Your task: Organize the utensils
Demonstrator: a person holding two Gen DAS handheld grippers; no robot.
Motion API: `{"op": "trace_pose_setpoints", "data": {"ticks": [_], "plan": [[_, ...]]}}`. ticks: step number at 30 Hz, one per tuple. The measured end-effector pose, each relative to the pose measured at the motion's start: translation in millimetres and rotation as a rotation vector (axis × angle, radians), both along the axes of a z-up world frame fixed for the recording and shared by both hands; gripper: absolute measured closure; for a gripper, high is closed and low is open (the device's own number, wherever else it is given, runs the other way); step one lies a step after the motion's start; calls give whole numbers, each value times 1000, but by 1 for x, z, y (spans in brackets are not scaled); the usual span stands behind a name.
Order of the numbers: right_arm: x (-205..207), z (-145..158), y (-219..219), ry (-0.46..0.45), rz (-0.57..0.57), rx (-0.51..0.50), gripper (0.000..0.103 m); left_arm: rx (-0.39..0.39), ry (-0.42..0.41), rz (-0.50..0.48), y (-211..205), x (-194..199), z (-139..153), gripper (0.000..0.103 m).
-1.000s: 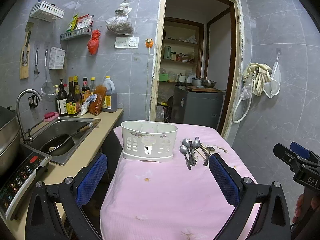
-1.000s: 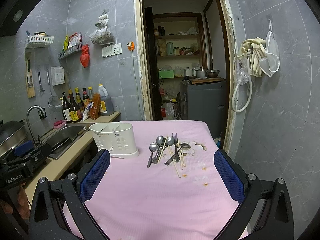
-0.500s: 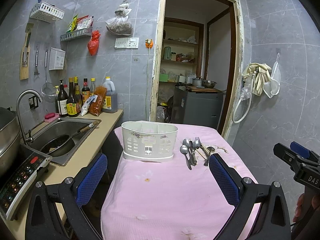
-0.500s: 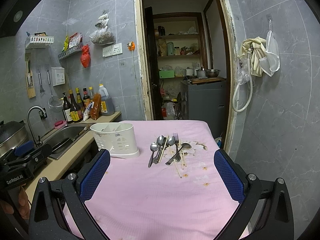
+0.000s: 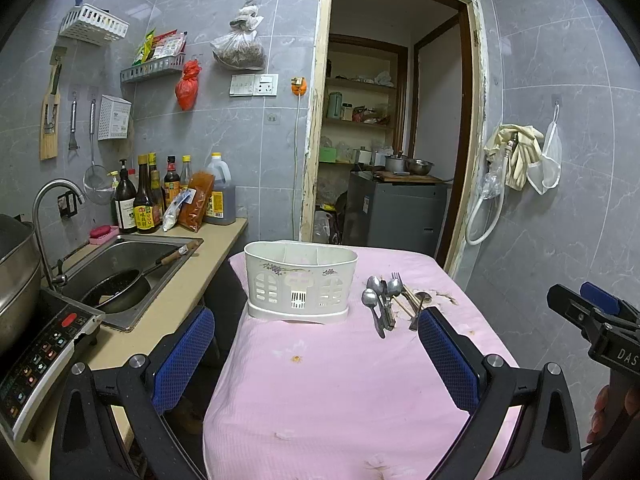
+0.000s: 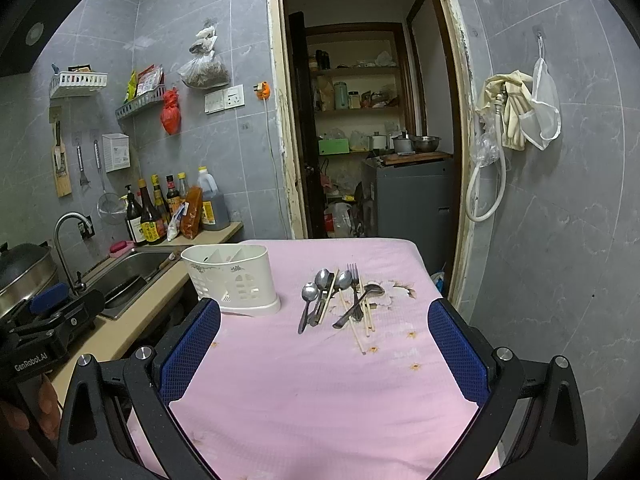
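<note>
Cutlery of dull grey metal (image 6: pixel 320 300) lies in a loose heap with pale wooden chopsticks (image 6: pixel 358 326) on the pink cloth-covered table (image 6: pixel 320 400): three oval-bowled spoons, a four-tined fork and a ladle-like spoon, all flat, handles pointing roughly toward 6 o'clock. Just beside the heap, at its 9 o'clock, stands the white plastic oval utensil holder (image 6: pixel 232 280), glossy, with arch-shaped cut-outs and a small floral print.

Both tools hover over the near end of the table, well apart from the heap. The left gripper (image 5: pixel 316 354) has its jaws spread wide, blue textured pads (image 5: pixel 182 356) on black angular fingers, with nothing between them. The right gripper (image 6: pixel 324 346) is likewise spread wide and bare.

From the right wrist the holder's inner dividers show, splitting it into compartments, and the chopsticks appear at full length with brown floral stains on the cloth at 5 o'clock of them. The left wrist instead gives the holder's front face square on, with a slotted vent at its base, and the stainless steel sink (image 5: pixel 132 268) with a dark pan (image 5: pixel 116 290) lying in it; part of the heap (image 5: pixel 386 300) is cut off there by the right-hand finger.
</note>
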State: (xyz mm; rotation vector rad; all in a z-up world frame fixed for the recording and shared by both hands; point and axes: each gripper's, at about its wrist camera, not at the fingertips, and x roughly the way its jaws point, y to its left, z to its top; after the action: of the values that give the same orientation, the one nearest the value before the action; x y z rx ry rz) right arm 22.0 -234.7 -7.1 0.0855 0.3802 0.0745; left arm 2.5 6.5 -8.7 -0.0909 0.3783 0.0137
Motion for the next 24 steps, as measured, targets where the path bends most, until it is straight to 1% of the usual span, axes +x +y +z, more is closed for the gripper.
{"op": "trace_pose_setpoints", "data": {"ticks": [3, 24], "plan": [[-5, -4, 6, 2, 3, 3, 1, 1, 0, 0, 0, 0, 0, 0], [-4, -2, 4, 5, 3, 6, 1, 3, 2, 0, -1, 1, 0, 0]]}}
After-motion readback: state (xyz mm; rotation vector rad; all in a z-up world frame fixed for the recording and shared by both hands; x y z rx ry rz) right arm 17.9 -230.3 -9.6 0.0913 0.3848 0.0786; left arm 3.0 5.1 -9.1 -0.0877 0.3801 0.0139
